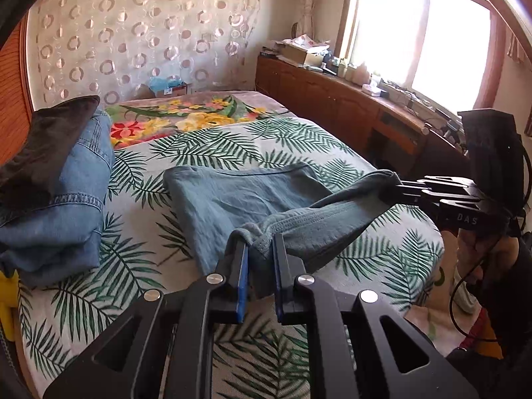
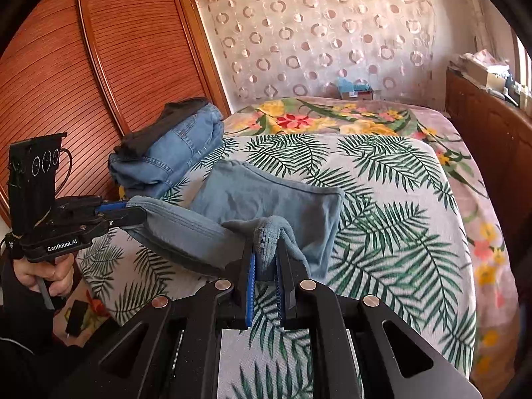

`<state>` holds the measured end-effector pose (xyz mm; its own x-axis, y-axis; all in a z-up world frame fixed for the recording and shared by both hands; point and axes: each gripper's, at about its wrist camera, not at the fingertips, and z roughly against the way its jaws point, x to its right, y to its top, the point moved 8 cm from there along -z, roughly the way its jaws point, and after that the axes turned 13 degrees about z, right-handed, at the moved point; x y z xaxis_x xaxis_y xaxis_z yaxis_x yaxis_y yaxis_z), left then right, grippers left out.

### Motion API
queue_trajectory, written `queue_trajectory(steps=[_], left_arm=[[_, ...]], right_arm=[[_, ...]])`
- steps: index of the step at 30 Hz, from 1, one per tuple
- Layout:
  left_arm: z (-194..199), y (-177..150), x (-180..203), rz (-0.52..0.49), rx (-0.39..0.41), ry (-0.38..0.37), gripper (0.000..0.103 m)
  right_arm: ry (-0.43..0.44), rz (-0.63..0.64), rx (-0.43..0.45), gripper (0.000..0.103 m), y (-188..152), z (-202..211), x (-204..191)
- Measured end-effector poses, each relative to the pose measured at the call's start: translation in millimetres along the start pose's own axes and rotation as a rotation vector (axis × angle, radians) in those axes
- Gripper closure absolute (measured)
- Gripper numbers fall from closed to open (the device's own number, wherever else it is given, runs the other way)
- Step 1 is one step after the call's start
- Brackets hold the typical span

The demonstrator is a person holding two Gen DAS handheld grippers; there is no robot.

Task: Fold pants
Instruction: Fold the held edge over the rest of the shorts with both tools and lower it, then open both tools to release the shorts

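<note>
A bed [image 1: 292, 139] with a palm-leaf cover fills the room, a floral blanket [image 2: 332, 116] at its far end. A circle-patterned curtain [image 1: 139, 33] hangs behind; a bright window [image 1: 422, 36] lights a cluttered wooden cabinet [image 1: 332, 103], opposite a slatted wardrobe [image 2: 83, 66].

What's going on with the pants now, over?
Left gripper and right gripper: jaws shut on the pants at the near edge. Near edge lifted, rest flat on the bed. Folded jeans stack sits aside, nothing in the way.

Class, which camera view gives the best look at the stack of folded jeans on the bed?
The right wrist view: the stack of folded jeans shows whole, its folded layers and dark top garment clear. In the left wrist view the stack sits at the frame's edge, stretched and partly cut off.
</note>
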<state>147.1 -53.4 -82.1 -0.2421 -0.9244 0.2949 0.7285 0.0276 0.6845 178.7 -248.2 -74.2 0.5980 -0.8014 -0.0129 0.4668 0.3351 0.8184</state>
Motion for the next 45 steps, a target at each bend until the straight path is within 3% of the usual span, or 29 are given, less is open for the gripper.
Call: queue_trajectory(steps=[7,22,25,27,31,34,36,43,45], left_arm=[[-30,11,-19,0.006,-0.029,0.059,0.090],[-49,23,-29,0.039,-0.047,0.073,0.086],[-47,19,-31,0.034,-0.044,0.093,0.078],[-44,18,-32,0.022,-0.036,0.117,0.058],[-36,14,-35,0.029,-0.028,0.110,0.050],[-33,5,-38,0.035,-0.031,0.107,0.037],[-32,-4,-39,0.041,-0.040,0.100,0.036],[-45,-26,-42,0.036,-0.084,0.102,0.036],[-52,-26,-39,0.022,-0.105,0.100,0.047]], right_arm=[[-0.015,0.000,-0.020,0.093,5,-31,2],[-0.028,-0.045,-0.038,0.093,12,-63,18],[-0.037,-0.039,-0.044,0.088,10,-63,19],[-0.049,-0.040,-0.043,0.086,11,-59,21],[-0.085,-0.034,-0.017,0.083,12,-43,27],[-0.111,-0.029,-0.003,0.075,6,-30,30],[-0.112,-0.028,-0.014,0.070,-3,-26,31],[-0.075,0.009,-0.138,0.070,-30,-49,26],[-0.063,0.011,-0.144,0.070,-29,-57,25]])
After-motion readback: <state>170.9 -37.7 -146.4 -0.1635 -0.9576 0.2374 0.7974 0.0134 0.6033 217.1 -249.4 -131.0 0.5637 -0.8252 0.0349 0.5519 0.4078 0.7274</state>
